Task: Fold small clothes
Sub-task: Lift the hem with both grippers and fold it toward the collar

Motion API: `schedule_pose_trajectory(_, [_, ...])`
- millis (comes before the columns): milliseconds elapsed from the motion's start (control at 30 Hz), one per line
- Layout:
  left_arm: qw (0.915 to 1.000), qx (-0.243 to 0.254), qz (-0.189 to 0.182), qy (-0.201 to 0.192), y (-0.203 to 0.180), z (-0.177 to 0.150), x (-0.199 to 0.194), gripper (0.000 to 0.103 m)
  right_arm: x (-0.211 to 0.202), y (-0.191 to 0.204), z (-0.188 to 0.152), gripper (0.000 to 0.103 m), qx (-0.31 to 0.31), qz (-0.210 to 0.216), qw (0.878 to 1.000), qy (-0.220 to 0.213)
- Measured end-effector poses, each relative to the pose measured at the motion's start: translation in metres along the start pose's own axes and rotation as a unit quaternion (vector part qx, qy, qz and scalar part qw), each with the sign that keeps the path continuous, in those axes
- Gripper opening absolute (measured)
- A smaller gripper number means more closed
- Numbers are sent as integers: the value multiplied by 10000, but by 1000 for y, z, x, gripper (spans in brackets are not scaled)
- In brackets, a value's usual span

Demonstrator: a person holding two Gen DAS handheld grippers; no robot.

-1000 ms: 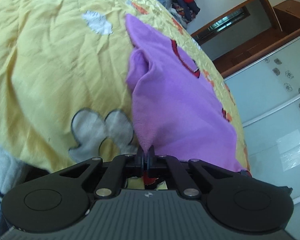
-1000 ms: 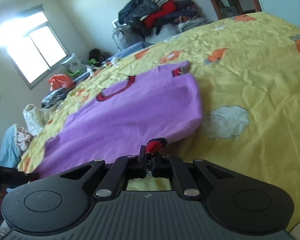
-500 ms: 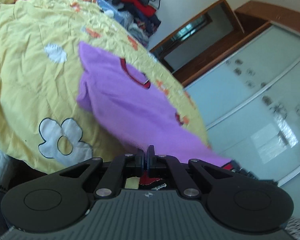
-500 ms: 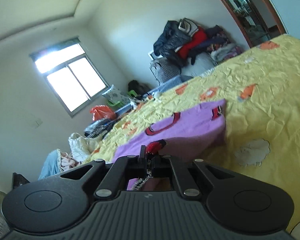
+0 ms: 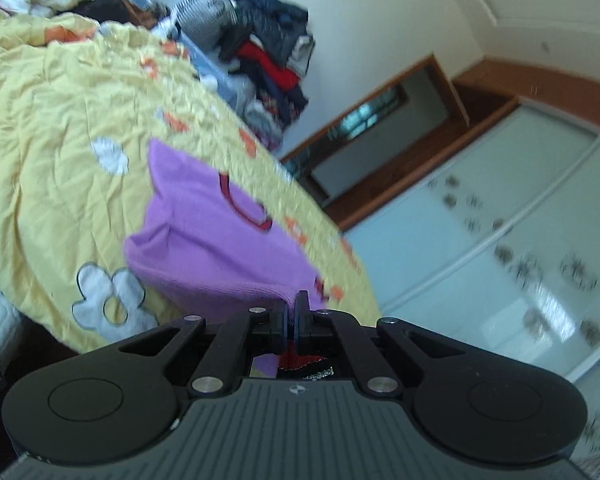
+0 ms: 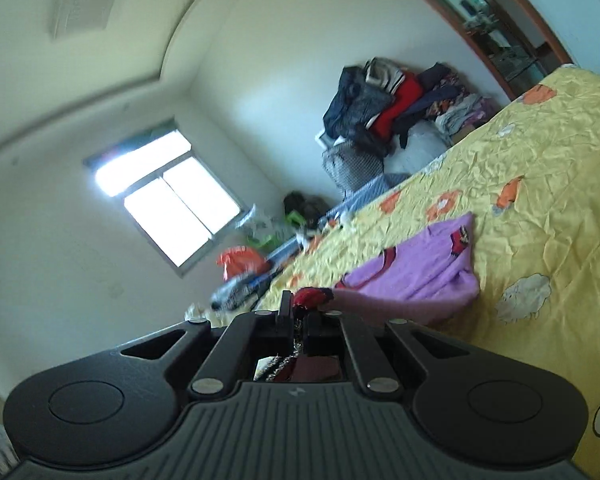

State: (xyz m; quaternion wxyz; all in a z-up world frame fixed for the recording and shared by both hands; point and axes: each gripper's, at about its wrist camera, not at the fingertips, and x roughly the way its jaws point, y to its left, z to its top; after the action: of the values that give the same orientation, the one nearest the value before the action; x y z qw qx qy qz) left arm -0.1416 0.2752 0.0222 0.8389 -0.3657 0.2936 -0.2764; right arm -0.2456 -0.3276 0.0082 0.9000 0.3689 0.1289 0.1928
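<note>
A small purple top with red trim [image 5: 220,240] lies on the yellow bed cover [image 5: 52,128], its near hem raised off the bed. My left gripper [image 5: 290,304] is shut on one corner of that hem; purple cloth and red trim bunch between its fingers. In the right wrist view the same purple top [image 6: 420,276] stretches away over the yellow bed cover [image 6: 540,208]. My right gripper [image 6: 298,304] is shut on the other hem corner, with red trim sticking out above its fingers. The cloth under both grippers is hidden.
A heap of dark and red clothes [image 5: 268,56] sits beyond the bed's far end, seen also as a clothes heap [image 6: 388,108] from the right. A glass-fronted wardrobe [image 5: 500,248] stands to one side, a bright window [image 6: 168,204] on the other.
Both grippers have risen and tilted up, lifting the top's near hem off the bed. More of the walls and ceiling shows, and the top looks smaller and farther.
</note>
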Motion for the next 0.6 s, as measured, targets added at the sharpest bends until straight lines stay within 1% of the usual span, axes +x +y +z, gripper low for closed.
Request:
schedule_pose_trajectory(100, [9995, -234, 83, -171, 6, 8, 2, 2, 5, -13, 7, 4, 176, 67, 9997, -145])
schedule_pose_trajectory(167, [9992, -336, 135, -183, 11, 18, 9, 2, 16, -19, 15, 4, 98, 42, 9998, -194])
schedule_pose_trajectory(200, [9992, -310, 154, -178, 13, 23, 16, 2, 25, -24, 20, 4, 80, 17, 9997, -209])
schedule_pose_trajectory(267, [9988, -350, 319, -139, 18, 38, 30, 2, 44, -36, 30, 4, 56, 53, 9997, -232])
schedule_pose_trajectory(333, [9987, -348, 321, -168, 23, 53, 45, 2, 72, -52, 43, 4, 157, -139, 9997, -156])
schedule_pose_trajectory(400, [9987, -338, 367, -101, 30, 72, 68, 2, 100, -73, 55, 4, 349, -157, 9992, -121])
schedule_pose_trajectory(533, [9966, -571, 573, 144, 59, 105, 125, 2, 170, -119, 73, 4, 734, -538, 9955, 280])
schedule_pose_trajectory(600, [9945, -728, 657, 375, 74, 120, 155, 2, 205, -144, 77, 4, 997, -710, 9912, 502])
